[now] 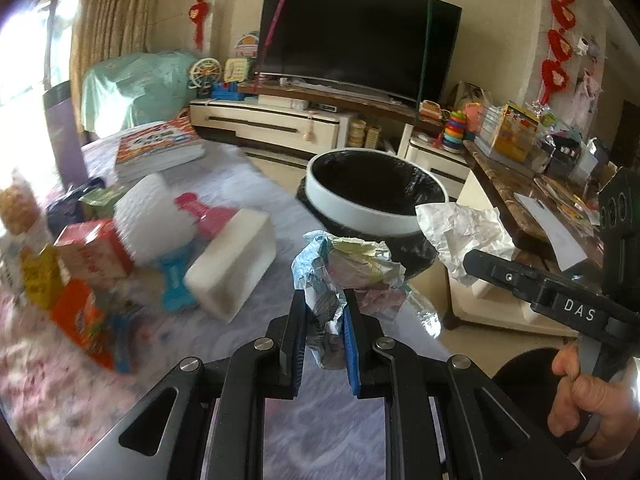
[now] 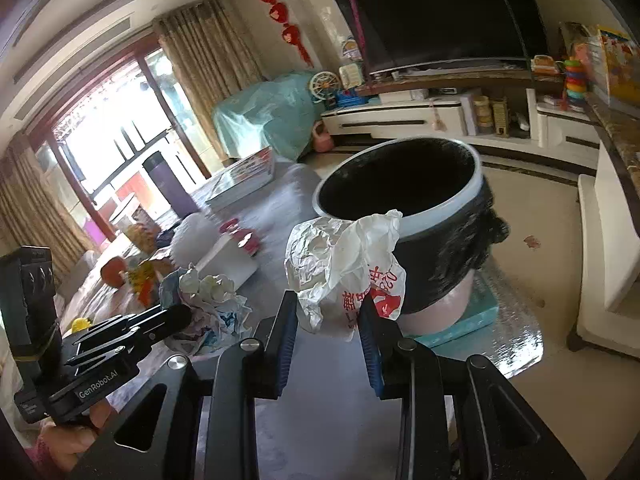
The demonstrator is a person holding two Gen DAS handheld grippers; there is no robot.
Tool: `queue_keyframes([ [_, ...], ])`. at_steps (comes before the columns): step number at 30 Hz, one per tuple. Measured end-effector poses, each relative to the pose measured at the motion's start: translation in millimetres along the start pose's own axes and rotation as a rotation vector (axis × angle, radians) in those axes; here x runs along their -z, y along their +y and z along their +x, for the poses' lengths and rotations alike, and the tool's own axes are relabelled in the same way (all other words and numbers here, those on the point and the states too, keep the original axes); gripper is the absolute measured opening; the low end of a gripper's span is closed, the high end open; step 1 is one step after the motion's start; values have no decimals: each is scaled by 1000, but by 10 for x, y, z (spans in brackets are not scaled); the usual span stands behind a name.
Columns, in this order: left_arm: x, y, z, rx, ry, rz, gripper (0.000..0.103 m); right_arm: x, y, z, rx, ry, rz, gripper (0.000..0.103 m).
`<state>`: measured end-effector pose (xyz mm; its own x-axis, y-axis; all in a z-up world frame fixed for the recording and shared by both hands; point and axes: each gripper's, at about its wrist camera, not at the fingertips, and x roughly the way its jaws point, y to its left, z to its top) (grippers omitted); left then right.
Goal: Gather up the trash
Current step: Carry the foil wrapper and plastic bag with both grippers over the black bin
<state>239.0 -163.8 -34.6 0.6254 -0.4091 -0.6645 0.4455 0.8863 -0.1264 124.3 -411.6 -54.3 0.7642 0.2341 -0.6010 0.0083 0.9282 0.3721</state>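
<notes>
With the left gripper point(image 1: 325, 312) pinching a paper wad point(image 1: 344, 268) and the right gripper point(image 2: 329, 312) pinching a wrapper point(image 2: 344, 264) just short of the bin point(image 2: 400, 196), an early release could drop either beside it.

Left gripper point(image 1: 325, 312) clamps crumpled wrapper point(image 1: 344, 272); right gripper point(image 2: 328, 312) clamps crumpled paper point(image 2: 344, 264). Trash bin point(image 2: 404, 216) just ahead of both, TV point(image 1: 356, 36) well behind it. Foam block point(image 1: 234, 264), books point(image 1: 160, 148) left of left gripper, on table point(image 1: 120, 380).
</notes>
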Motion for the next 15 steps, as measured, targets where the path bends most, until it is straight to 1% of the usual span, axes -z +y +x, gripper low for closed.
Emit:
queue_keyframes([
  [5, -188, -66, 190, 5, -2, 16, 15, -115, -159, 8, 19, -4, 9, 30],
  [15, -396, -178, 433, 4, -10, 16, 16, -351, -325, 84, 34, -17, 14, 30],
])
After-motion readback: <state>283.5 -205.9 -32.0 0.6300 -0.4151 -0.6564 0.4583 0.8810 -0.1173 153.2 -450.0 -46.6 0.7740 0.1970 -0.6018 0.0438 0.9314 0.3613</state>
